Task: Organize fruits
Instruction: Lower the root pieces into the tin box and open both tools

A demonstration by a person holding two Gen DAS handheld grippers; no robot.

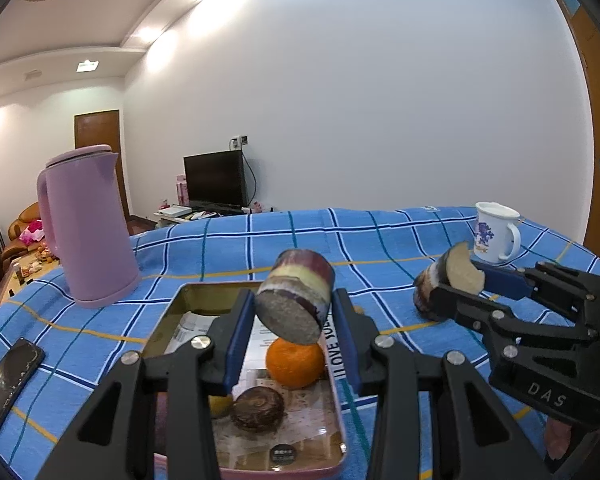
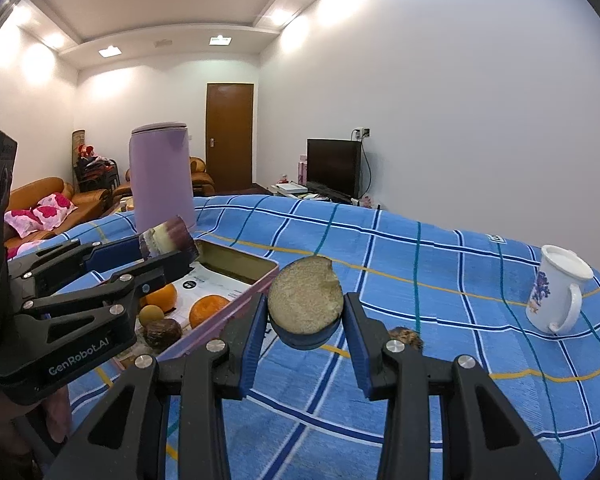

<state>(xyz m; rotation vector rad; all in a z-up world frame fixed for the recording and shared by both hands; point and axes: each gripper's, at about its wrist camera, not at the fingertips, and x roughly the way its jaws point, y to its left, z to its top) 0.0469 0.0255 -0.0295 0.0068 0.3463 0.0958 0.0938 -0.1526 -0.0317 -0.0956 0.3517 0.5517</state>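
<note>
The left gripper [image 1: 294, 320] clamps a purple-banded cut chunk [image 1: 296, 296] above the tin tray [image 1: 162, 322], over the orange [image 1: 295, 363]. The right gripper [image 2: 306, 330], above the checked cloth [image 2: 440, 308] right of the tray, pinches a second cut chunk [image 2: 306, 302].

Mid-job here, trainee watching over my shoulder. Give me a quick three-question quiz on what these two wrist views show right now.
1. True or false: each gripper, left and right, is shut on a piece of fruit.
2. Where is the left gripper's piece? A) lying on the cloth B) held above the tray C) inside the mug
3. Fill in: the tall purple thing beside the tray is a ____.

Key:
1. True; the right one grips a piece with its cut face towards the camera.
2. B; an orange lies in the tray below it.
3. kettle
</note>
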